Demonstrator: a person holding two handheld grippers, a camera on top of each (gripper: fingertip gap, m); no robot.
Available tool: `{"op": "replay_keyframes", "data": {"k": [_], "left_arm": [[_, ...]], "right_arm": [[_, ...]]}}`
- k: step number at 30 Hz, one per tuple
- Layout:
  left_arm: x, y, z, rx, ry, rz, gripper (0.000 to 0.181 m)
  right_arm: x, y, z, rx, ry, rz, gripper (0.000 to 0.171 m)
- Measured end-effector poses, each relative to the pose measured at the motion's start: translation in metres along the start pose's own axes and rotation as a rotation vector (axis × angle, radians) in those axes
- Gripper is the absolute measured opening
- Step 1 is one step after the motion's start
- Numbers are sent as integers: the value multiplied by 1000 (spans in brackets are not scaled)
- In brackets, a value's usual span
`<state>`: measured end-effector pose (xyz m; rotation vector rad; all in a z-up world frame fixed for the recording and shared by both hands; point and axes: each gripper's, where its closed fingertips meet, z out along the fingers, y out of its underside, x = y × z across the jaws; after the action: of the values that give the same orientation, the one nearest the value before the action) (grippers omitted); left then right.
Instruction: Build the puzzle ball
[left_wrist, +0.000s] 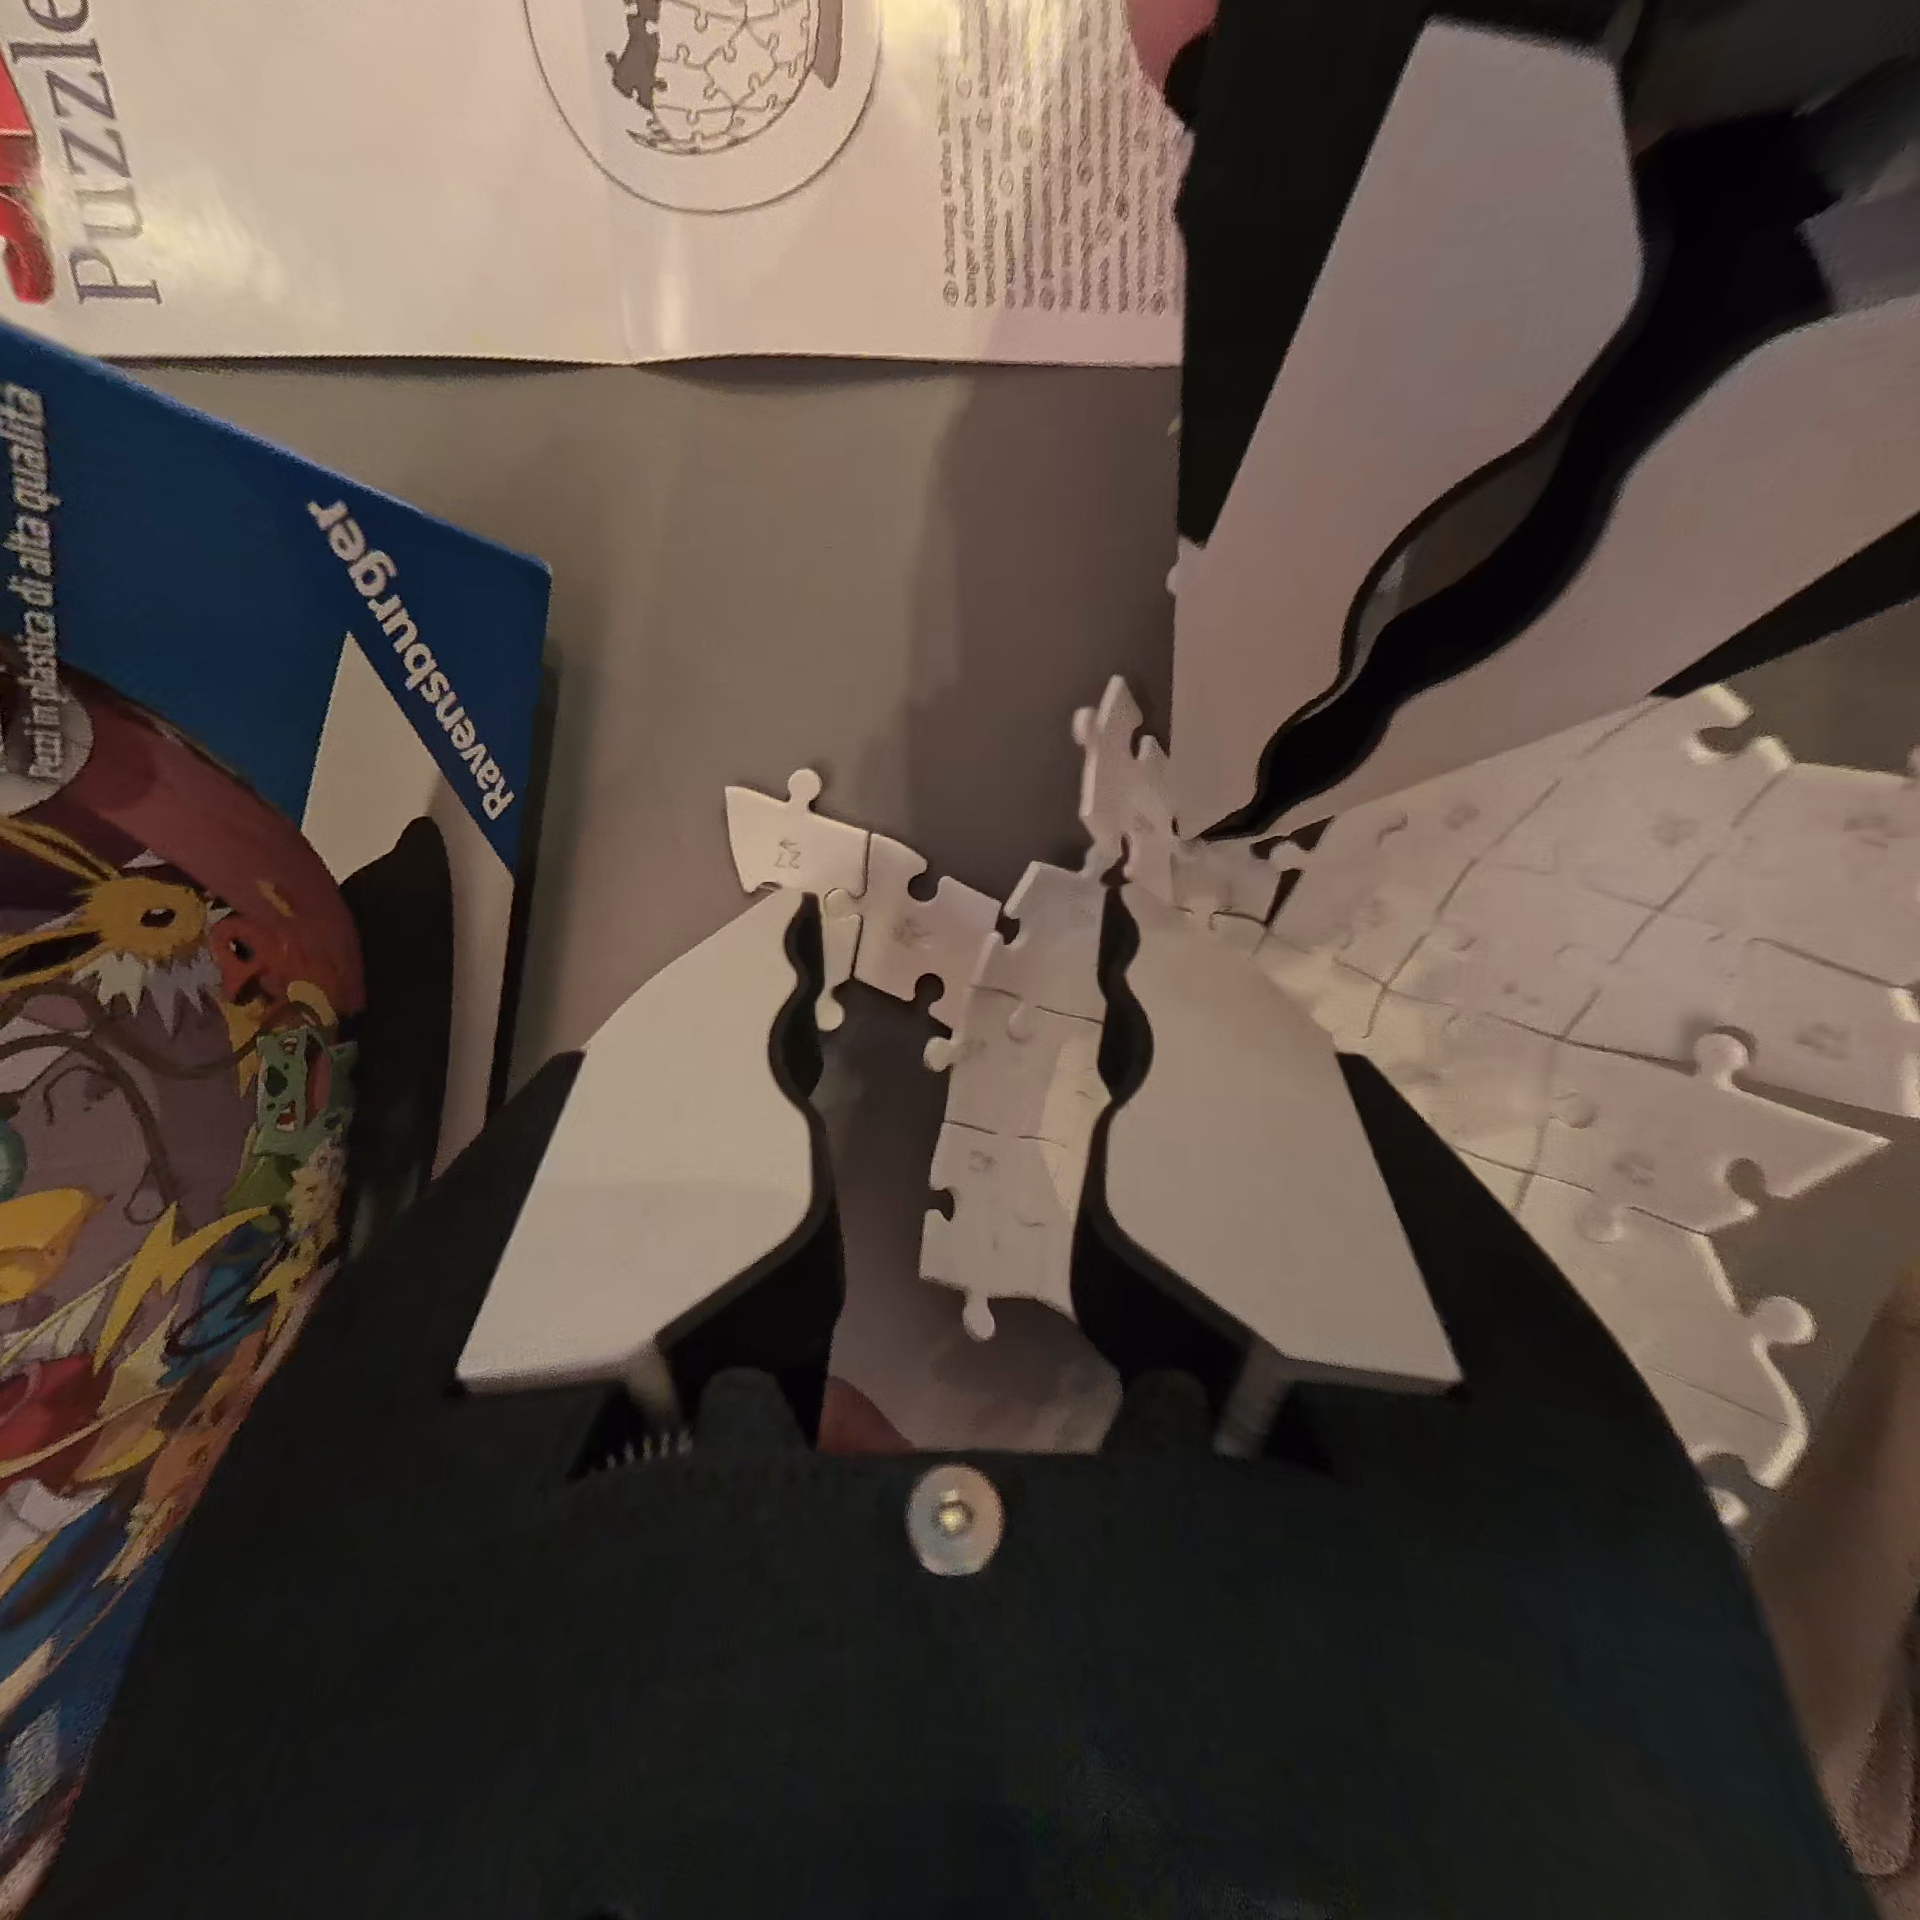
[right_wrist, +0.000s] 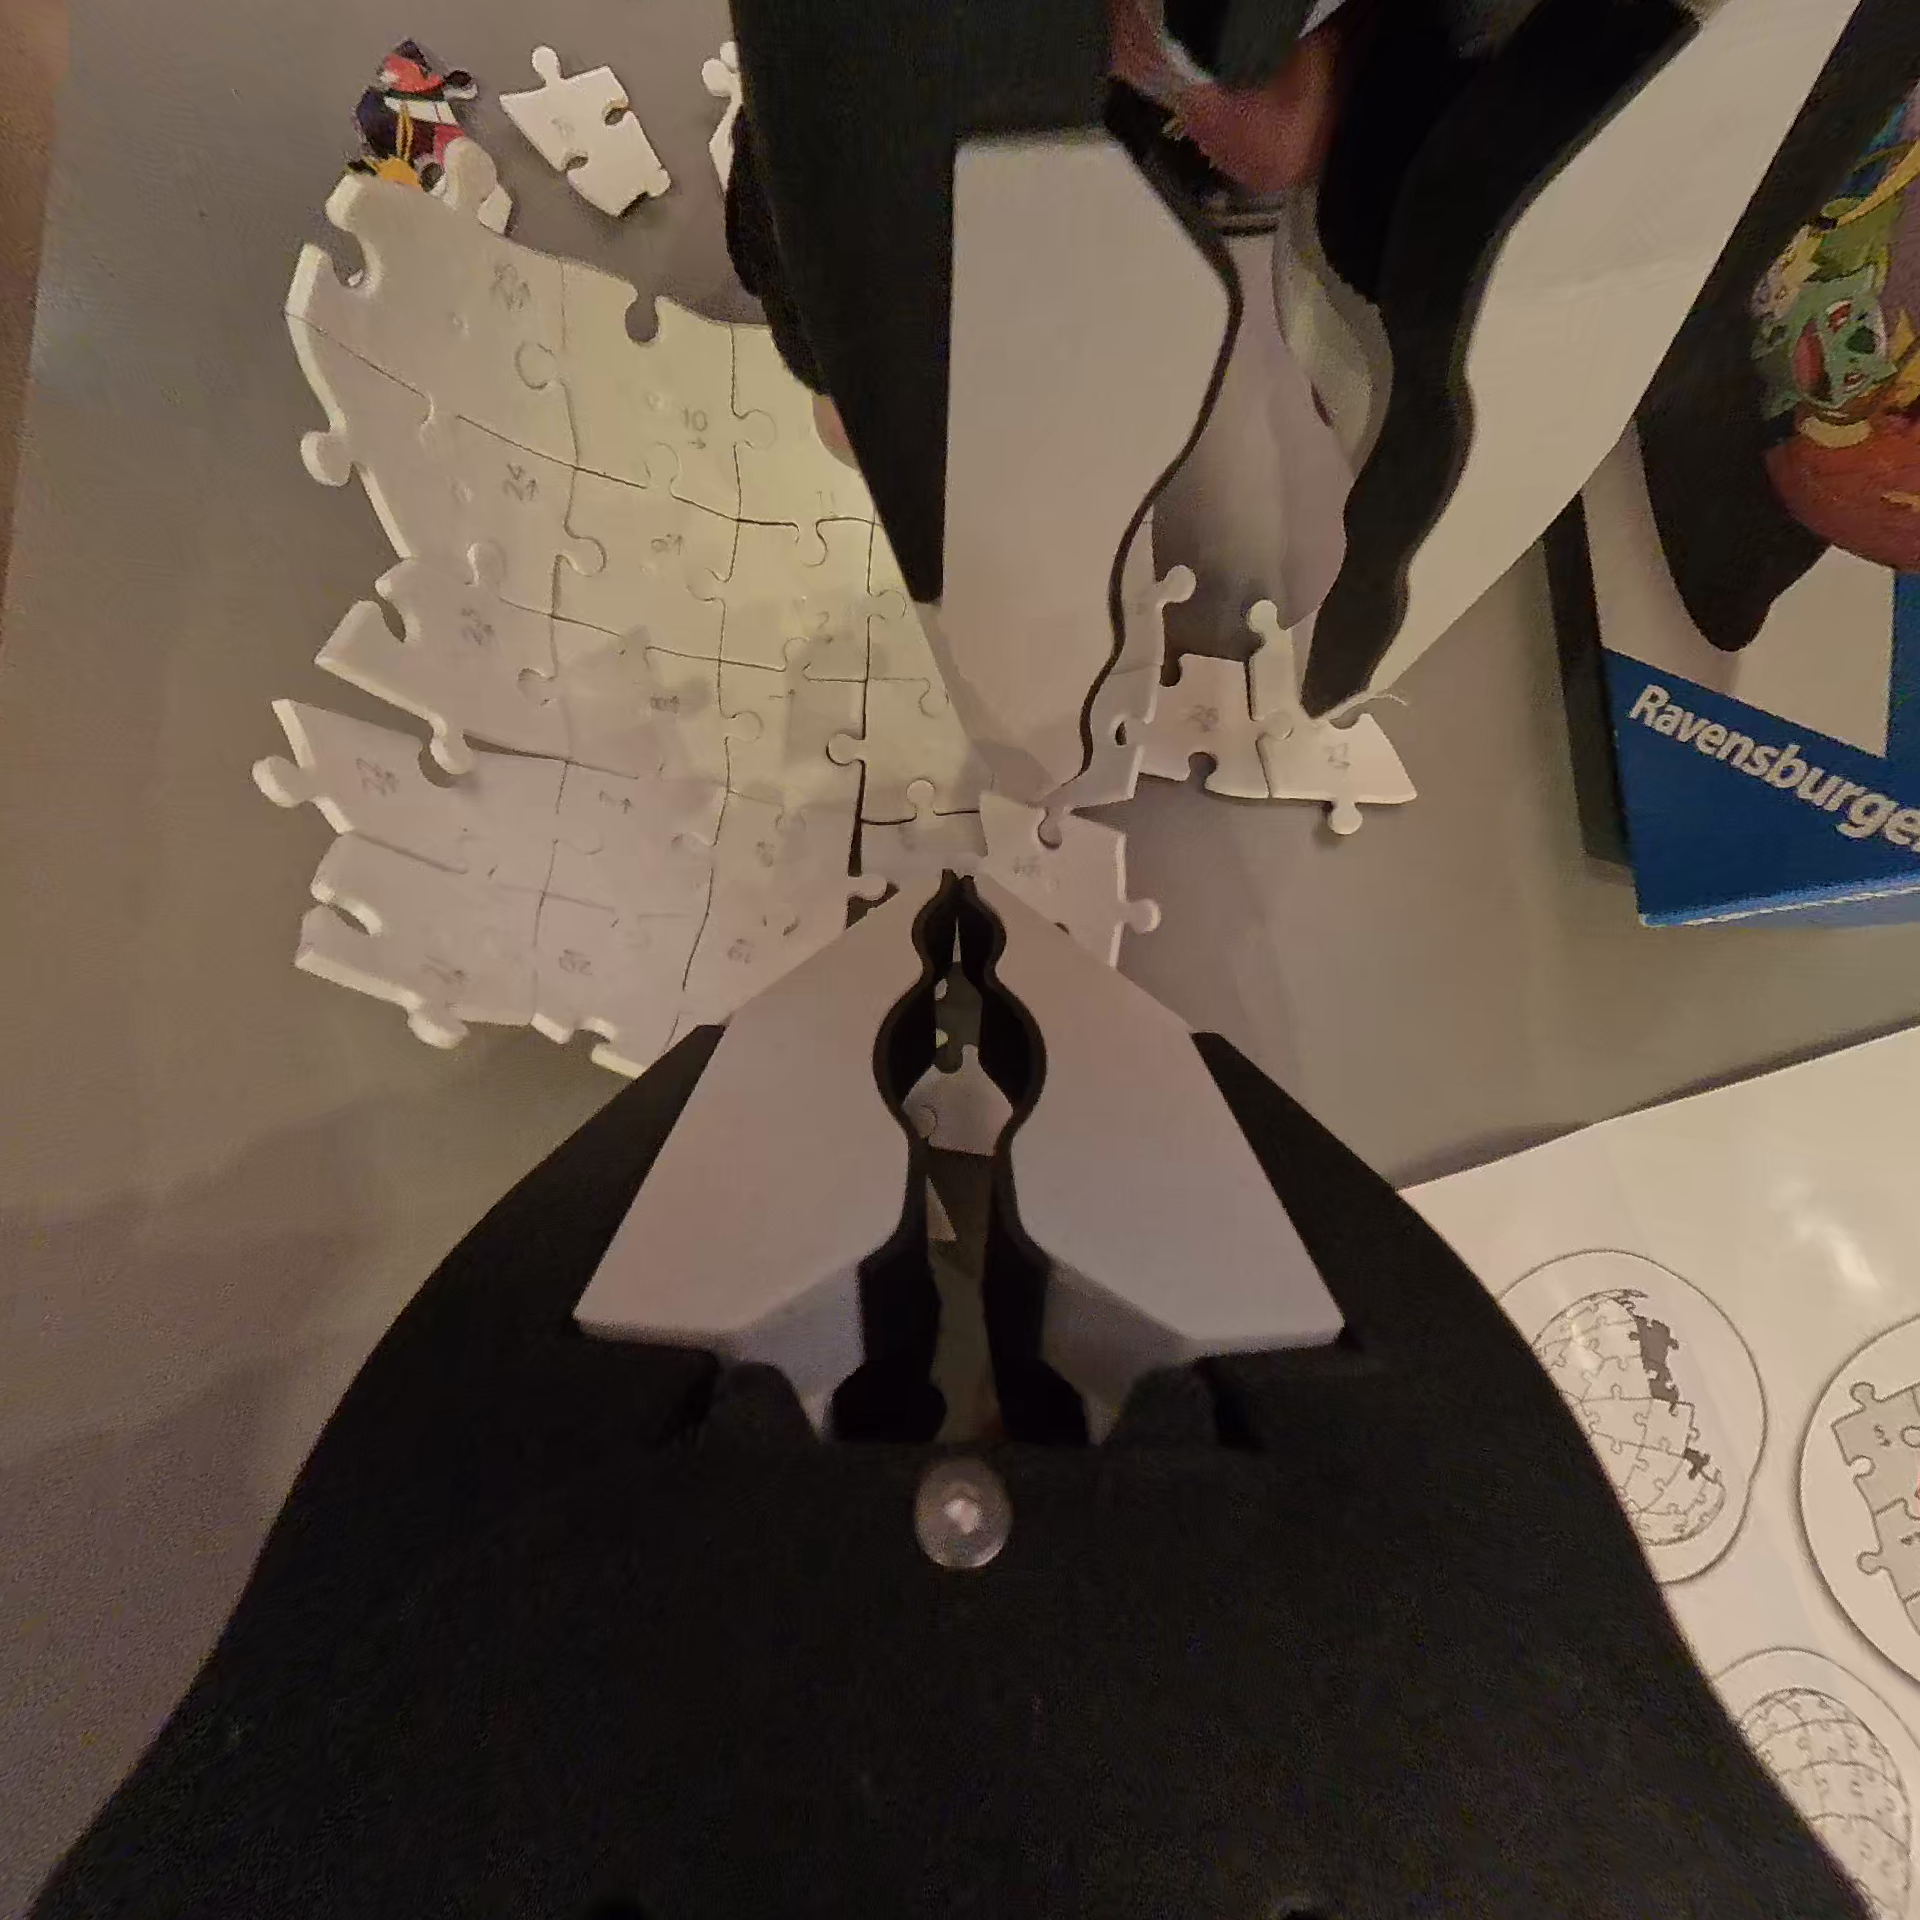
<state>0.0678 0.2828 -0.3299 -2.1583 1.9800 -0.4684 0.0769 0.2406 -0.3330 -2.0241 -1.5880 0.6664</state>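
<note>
Grey table (left_wrist: 727, 582) is lying under everything. Through the left wrist view, my left gripper (left_wrist: 961, 904) is holding its jaws spread, one on each side of a white strip of joined puzzle pieces (left_wrist: 1023, 1122). A blue puzzle box (left_wrist: 208, 727) is sitting on the left and a paper sheet (left_wrist: 416, 177) is lying far off.

Through the right wrist view, my right gripper (right_wrist: 956, 883) is pinching a white puzzle piece (right_wrist: 1060, 873) with jaws pressed nearly together. The big joined puzzle sheet (right_wrist: 582, 623) is curling up on the left, white side up. Loose pieces (right_wrist: 587, 135) are lying beyond it.
</note>
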Motion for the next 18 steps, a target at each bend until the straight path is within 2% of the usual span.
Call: {"op": "replay_keyframes", "data": {"k": [1,4,11,14,18], "left_arm": [[1,-2,-1,25,23,-18,52],[6,-6,-3,86,96,-64,56],[-1,-2,-5,68,64,-55,60],[-2,-8,-13,108,83,-72,57],[-7,-4,-8,84,39,-75,57]], "right_arm": [[0,0,0,0,-1,2,0],[0,0,0,2,-1,-1,0],[0,0,0,9,-15,11,0],[0,0,0,6,-13,5,0],[0,0,0,10,-9,4,0]]}}
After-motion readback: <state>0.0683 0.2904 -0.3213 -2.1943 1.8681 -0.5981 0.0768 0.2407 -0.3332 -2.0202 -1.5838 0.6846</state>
